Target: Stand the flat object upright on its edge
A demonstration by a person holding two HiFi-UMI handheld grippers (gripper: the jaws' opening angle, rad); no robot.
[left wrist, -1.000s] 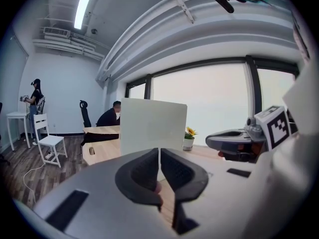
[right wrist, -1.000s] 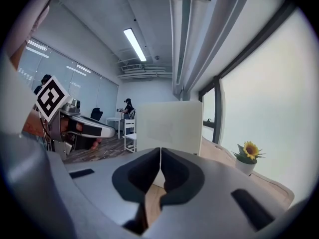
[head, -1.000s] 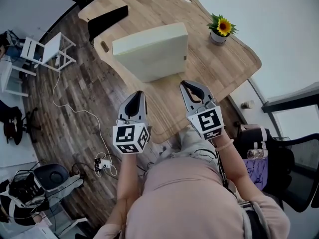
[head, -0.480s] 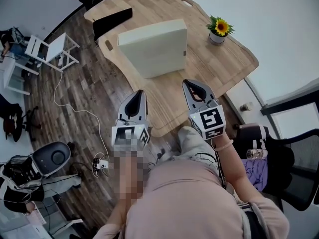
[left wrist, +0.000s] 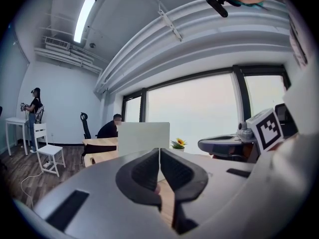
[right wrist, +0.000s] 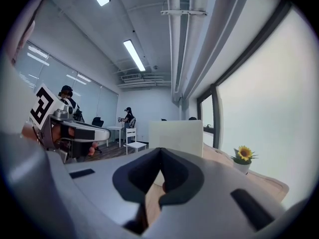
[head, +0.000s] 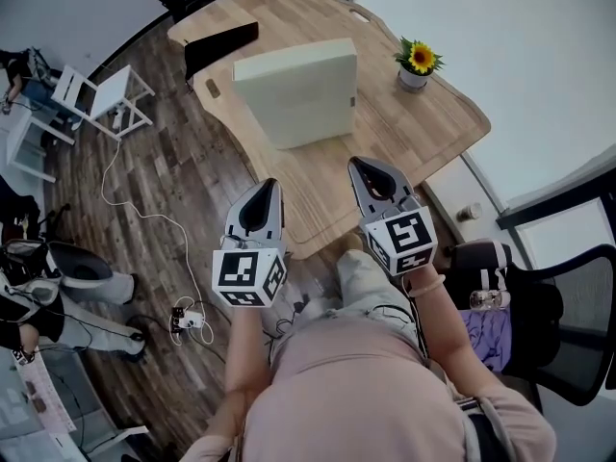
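A: Black-padded jaws on the left gripper [head: 269, 184] and right gripper [head: 357, 165]?
B: Both pressed together, nothing between them, at the wooden table's [head: 414, 133] near edge.
A: And the slab [head: 298, 89]?
B: Pale cream, thick, square-cornered, upright on its edge, far middle, left of a sunflower pot [head: 416, 64].

Slab [head: 298, 89] on table [head: 385, 157], flowerpot [head: 415, 66] right

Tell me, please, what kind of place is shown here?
Most likely an open office or lab workroom: a wooden table with a potted sunflower, a black office chair beside it, long windows, and strip lights on the ceiling.
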